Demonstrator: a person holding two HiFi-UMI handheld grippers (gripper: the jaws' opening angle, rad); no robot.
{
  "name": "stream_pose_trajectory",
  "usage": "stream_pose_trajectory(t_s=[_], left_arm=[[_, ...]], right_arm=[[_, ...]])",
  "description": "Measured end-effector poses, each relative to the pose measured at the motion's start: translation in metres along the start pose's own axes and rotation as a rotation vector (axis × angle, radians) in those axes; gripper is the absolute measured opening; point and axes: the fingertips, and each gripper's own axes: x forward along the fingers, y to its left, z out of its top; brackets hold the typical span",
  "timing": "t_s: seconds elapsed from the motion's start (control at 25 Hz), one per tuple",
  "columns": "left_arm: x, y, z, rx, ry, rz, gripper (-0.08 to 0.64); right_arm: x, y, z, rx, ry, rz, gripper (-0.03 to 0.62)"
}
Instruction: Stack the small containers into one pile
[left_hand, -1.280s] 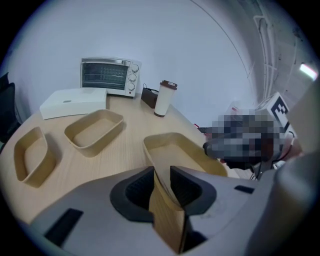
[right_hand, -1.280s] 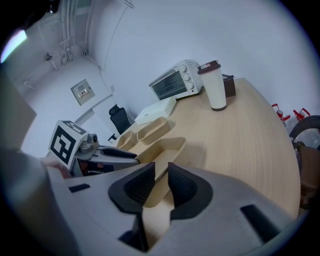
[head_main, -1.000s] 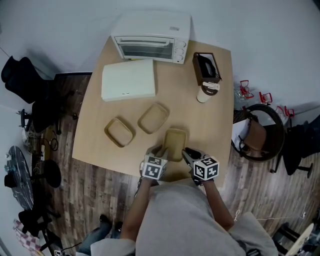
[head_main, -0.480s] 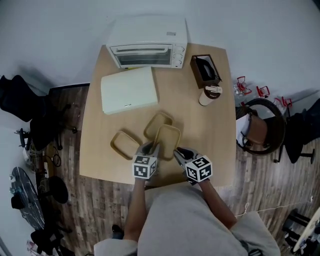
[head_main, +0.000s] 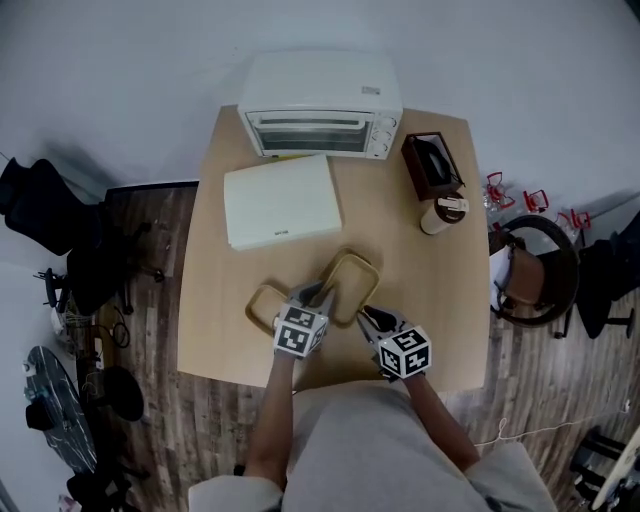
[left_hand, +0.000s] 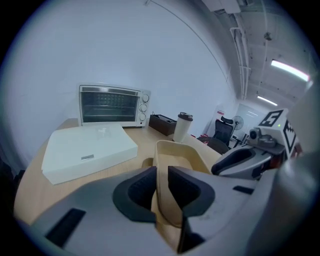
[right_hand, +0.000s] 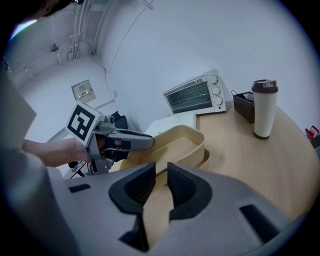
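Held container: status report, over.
Both shut on held container rim: left gripper, right gripper. It hangs above second container. Leftward, third container waits. Nothing seen blocking.

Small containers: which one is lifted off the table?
The tan container clamped at its near rim by the left hand-held gripper and right hand-held gripper; the container left of it lies on the table.
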Motion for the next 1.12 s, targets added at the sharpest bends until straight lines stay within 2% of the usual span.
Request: stream_pose_trajectory(t_s=[0.2, 0.4, 0.48, 0.6, 0.72, 0.84, 0.92, 1.04, 1.12], left_arm=[[0.014, 0.029, 0.005, 0.104, 0.013, 0.029, 0.049], [0.04, 0.023, -0.002, 0.151, 0.035, -0.058, 0.038], [0.051, 0.026, -0.009, 0.156, 0.053, -0.053, 0.037], [0.057, 0.04, -0.015, 0.133, 0.071, -0.021, 0.037], [0.057, 0.05, -0.018, 0.113, 0.078, -0.004, 0.037], [0.06, 0.052, -0.021, 0.116, 0.089, 0.0, 0.037], [0.062, 0.051, -0.022, 0.112, 0.096, -0.005, 0.037], [0.065, 0.051, -0.026, 0.101, 0.108, -0.002, 0.037], [0.066, 0.053, -0.025, 0.097, 0.105, 0.003, 0.037]], right_arm=[[0.021, -0.005, 0.013, 0.013, -0.024, -0.039, 0.058], [0.042, -0.009, 0.022, 0.009, -0.047, -0.05, 0.029], [0.05, -0.011, 0.019, -0.013, -0.029, -0.068, 0.029], [0.049, -0.023, 0.011, 0.027, -0.015, -0.117, 0.029], [0.043, -0.047, -0.007, 0.12, 0.017, -0.186, 0.043], [0.042, -0.058, -0.025, 0.215, 0.062, -0.203, 0.071], [0.046, -0.058, -0.031, 0.315, 0.072, -0.174, 0.083], [0.049, -0.06, -0.034, 0.531, 0.037, -0.117, 0.109], [0.048, -0.063, -0.036, 0.626, 0.014, -0.095, 0.123]])
